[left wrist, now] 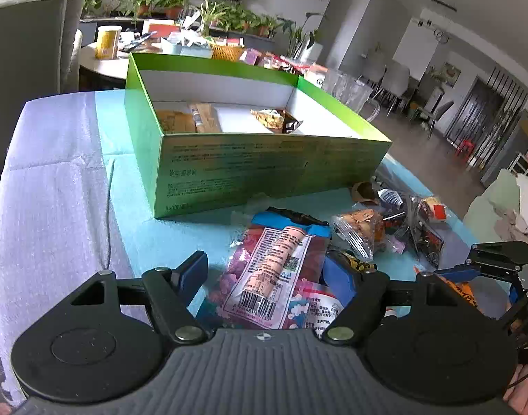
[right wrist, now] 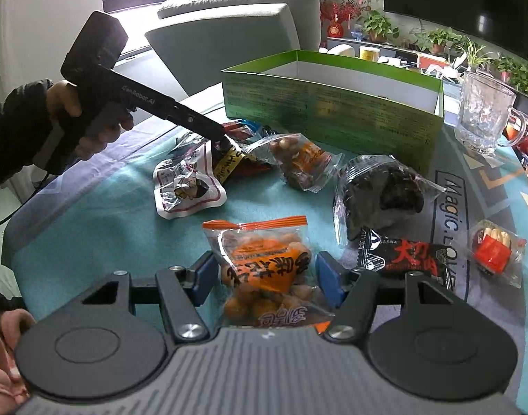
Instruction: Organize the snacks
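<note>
Pick-up step: left tool [left wrist: 269, 273] open astride pink packet [left wrist: 264, 276] on bench [left wrist: 142, 235], right tool [right wrist: 265, 276] open astride orange packet [right wrist: 264, 263]; green box [left wrist: 264, 169] beyond, part-filled; next, probably closing, lifting, boxing.

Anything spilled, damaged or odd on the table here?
Nothing spilled or torn that shows. Most snack packets lie loose on the teal mat outside the green box. A glass mug stands upright beside it.

Green box [left wrist: 257, 169], white inside; teal tablecloth [right wrist: 101, 214]; orange snack packet [right wrist: 264, 266].
</note>
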A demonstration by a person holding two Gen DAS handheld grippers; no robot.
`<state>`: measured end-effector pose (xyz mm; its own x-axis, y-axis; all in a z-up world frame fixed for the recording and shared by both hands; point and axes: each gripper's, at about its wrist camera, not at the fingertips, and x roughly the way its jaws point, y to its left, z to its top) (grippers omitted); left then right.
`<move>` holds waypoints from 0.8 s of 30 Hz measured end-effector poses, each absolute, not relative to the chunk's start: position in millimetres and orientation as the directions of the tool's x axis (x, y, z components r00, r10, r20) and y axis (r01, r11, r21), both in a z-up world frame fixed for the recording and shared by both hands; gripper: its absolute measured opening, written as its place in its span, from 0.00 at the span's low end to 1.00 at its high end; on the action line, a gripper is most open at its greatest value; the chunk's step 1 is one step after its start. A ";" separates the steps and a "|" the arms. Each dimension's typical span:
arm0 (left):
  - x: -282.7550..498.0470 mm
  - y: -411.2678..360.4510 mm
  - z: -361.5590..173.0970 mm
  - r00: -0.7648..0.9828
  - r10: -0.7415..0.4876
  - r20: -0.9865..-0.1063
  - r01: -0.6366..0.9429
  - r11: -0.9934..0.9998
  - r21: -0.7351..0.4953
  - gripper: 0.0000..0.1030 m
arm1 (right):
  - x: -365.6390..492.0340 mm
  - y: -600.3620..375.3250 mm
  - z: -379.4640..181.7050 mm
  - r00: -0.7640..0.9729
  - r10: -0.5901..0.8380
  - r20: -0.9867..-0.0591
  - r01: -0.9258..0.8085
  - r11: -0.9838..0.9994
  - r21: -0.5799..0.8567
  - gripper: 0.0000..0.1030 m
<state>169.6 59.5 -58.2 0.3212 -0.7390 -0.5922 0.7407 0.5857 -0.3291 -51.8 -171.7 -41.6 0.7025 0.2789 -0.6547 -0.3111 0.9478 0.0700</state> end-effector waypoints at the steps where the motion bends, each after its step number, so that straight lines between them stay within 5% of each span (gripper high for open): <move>1: 168.6 61.5 -58.7 0.321 -0.746 -0.583 0.737 0.584 -0.340 0.68 | -51.3 -171.1 -41.6 0.702 0.278 -0.655 -0.311 0.948 0.069 0.64; 5: 165.6 69.8 -61.7 0.316 -0.770 -0.553 0.675 0.593 -0.439 0.53 | -49.9 -170.0 -41.7 0.703 0.277 -0.655 -0.307 0.949 0.072 0.64; 10: 141.9 77.7 -58.4 0.397 -0.736 -0.548 0.632 0.652 -0.418 0.36 | -48.8 -171.3 -40.5 0.711 0.271 -0.649 -0.288 0.954 0.082 0.61; 13: 125.6 76.5 -51.7 0.442 -0.709 -0.550 0.637 0.680 -0.364 0.38 | -46.7 -172.6 -40.0 0.715 0.263 -0.647 -0.270 0.958 0.092 0.61; 17: 119.1 70.2 -46.3 0.486 -0.664 -0.568 0.619 0.720 -0.313 0.65 | -42.1 -172.9 -39.1 0.715 0.258 -0.650 -0.264 0.960 0.091 0.61; 24: 112.8 48.0 -56.5 0.484 -0.625 -0.613 0.649 0.726 -0.228 0.67 | -44.9 -174.3 -40.2 0.716 0.265 -0.646 -0.263 0.959 0.101 0.61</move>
<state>112.8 48.0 -56.5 0.4844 -0.6246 -0.6125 0.6487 0.7262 -0.2275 -44.9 -174.3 -40.2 0.7158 0.2645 -0.6463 -0.2633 0.9594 0.1010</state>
